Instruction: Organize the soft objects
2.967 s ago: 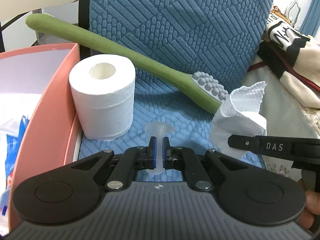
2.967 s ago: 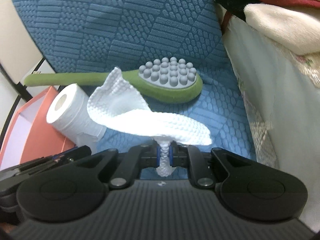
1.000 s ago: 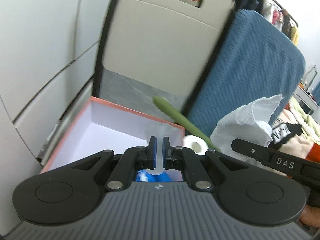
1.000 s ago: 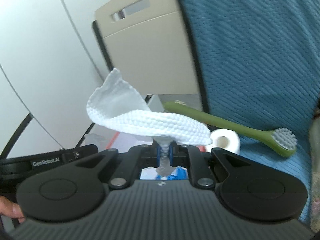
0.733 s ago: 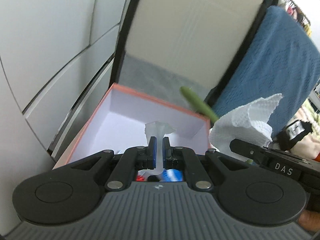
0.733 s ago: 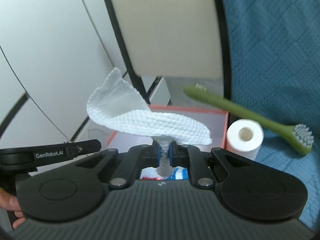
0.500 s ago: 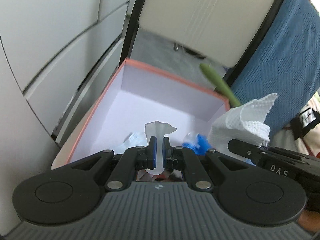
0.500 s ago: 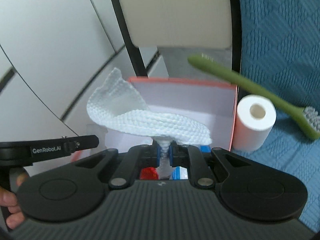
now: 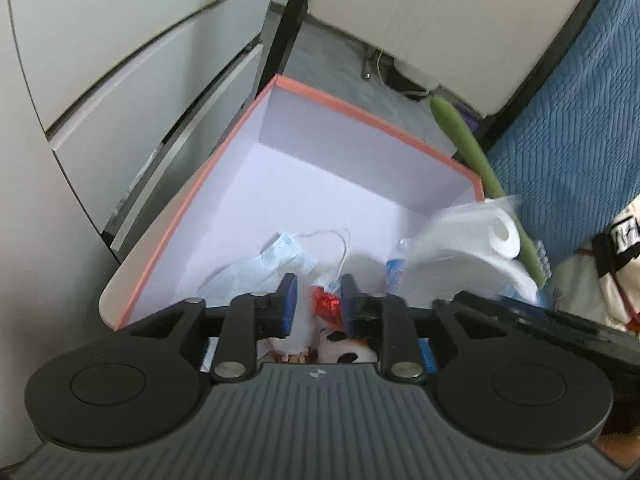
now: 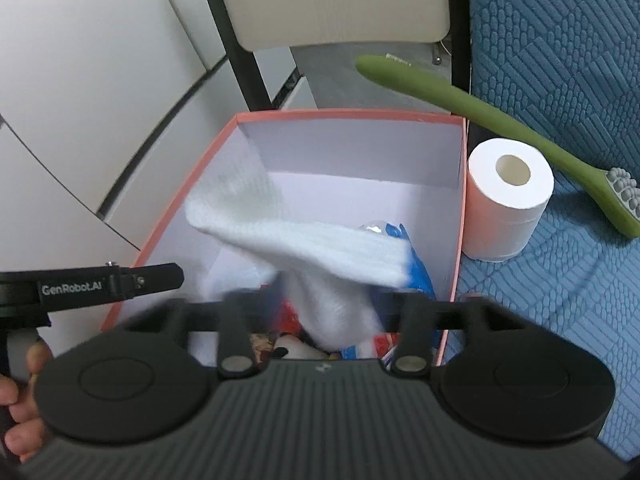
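Opening both grippers over the box [image 10: 460,184].
My right gripper [image 10: 320,304] spreads its jaws, the white cloth [image 10: 304,248] blurred between them above the box contents. My left gripper [image 9: 316,296] parts too, nothing pinched, over a mask [image 9: 260,264]. A paper roll [image 10: 508,200] stands just outside.

Pale grey cabinet fronts [image 9: 132,68] with dark seams fill the left side. A beige panel in a black frame [image 10: 332,0] stands behind, over grey floor [image 9: 344,64]. To the right lies a blue quilted cover [image 10: 560,40], evenly lit.
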`<state>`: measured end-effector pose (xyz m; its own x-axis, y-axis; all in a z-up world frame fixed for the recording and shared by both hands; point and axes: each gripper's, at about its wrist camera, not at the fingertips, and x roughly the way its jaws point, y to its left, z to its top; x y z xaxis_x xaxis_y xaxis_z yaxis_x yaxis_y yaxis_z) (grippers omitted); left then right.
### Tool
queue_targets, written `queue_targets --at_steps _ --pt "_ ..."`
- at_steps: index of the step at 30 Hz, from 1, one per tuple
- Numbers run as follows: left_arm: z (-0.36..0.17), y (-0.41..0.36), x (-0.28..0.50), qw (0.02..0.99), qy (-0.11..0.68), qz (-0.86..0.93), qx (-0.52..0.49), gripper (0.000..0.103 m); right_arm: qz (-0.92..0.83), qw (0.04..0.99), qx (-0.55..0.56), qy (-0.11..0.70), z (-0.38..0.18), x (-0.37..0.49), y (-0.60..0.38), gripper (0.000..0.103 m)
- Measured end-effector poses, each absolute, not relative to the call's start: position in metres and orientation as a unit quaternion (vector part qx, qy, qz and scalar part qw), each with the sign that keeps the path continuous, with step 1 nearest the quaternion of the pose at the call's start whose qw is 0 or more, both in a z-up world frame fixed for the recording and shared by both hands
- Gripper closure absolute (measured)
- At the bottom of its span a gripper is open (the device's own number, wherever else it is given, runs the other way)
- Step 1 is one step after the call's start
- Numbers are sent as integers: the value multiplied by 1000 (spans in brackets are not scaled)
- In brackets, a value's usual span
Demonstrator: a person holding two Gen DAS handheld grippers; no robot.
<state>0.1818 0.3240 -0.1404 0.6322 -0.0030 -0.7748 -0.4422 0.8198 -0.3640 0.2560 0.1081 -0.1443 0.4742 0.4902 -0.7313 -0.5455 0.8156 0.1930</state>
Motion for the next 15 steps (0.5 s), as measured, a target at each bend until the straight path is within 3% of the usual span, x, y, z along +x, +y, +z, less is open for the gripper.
queue_targets --at_steps 1,5,15 --pt "-136 324 180 862 408 131 -270 67 304 859 -32 411 -142 254 107 29" --pt "-116 318 172 871 397 135 -255 63 306 867 -22 394 -128 247 98 29" --pt "-49 285 136 902 355 125 -214 62 324 889 -2 323 -67 217 60 29"
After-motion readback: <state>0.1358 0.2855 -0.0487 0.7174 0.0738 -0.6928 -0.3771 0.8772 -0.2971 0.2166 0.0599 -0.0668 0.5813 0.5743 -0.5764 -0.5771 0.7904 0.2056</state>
